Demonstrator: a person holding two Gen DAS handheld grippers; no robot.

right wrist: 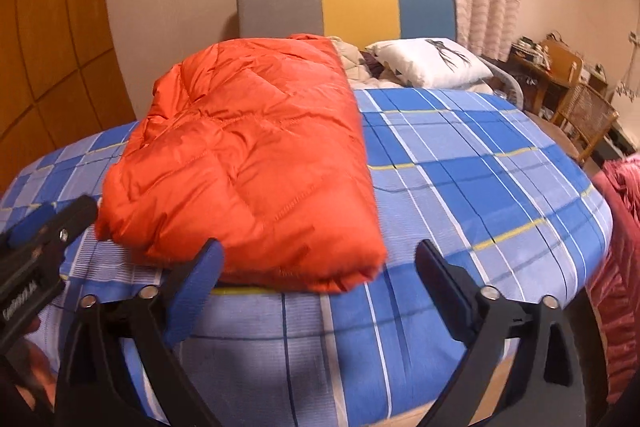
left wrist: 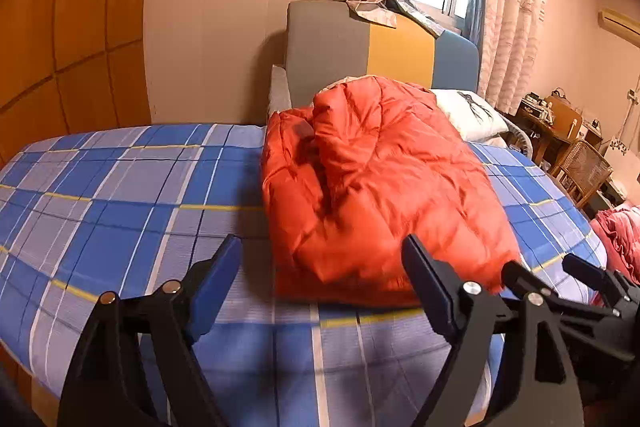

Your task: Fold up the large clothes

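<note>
An orange puffy jacket point(left wrist: 380, 187) lies folded into a thick rectangle on the bed's blue plaid sheet point(left wrist: 120, 195). My left gripper point(left wrist: 322, 245) is open just short of the jacket's near edge, with nothing between its blue pads. In the right wrist view the same jacket point(right wrist: 252, 163) lies left of centre, and my right gripper point(right wrist: 318, 249) stands open in front of its near right corner, holding nothing. The right gripper point(left wrist: 538, 265) shows at the left view's right edge. The left gripper's finger point(right wrist: 60, 211) shows at the right view's left edge.
A grey, yellow and blue headboard point(left wrist: 360, 47) and a white pillow point(right wrist: 432, 63) stand behind the jacket. A wooden wardrobe point(left wrist: 60, 27) is on the left. A desk and rattan chair point(right wrist: 584, 115) and pink bedding point(right wrist: 620, 227) sit to the right of the bed.
</note>
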